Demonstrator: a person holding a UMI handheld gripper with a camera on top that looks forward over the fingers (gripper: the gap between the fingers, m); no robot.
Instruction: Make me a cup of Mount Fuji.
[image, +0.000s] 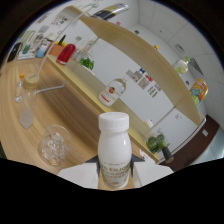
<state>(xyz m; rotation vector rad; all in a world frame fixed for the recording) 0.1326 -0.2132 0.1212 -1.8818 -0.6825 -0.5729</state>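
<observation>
A white milk bottle (114, 150) with a white screw cap and printed lettering stands upright between my fingers. My gripper (114, 174) is shut on it, with the pale fingers (77, 175) pressing on its lower body from both sides. Just ahead and to the left, a clear glass bowl of ice cubes (54, 145) sits on the wooden counter (75, 107). Farther left is a tall clear glass (25, 112). Beyond the milk bottle is a clear bottle with a red label (112, 92). The bottle's base is hidden.
A small cup (31, 77) stands at the counter's far end, near a red appliance (66, 54) and a green plant (87, 62). Another green plant (156, 144) is beyond the fingers to the right. A white wall with a raised wooden ledge runs behind the counter.
</observation>
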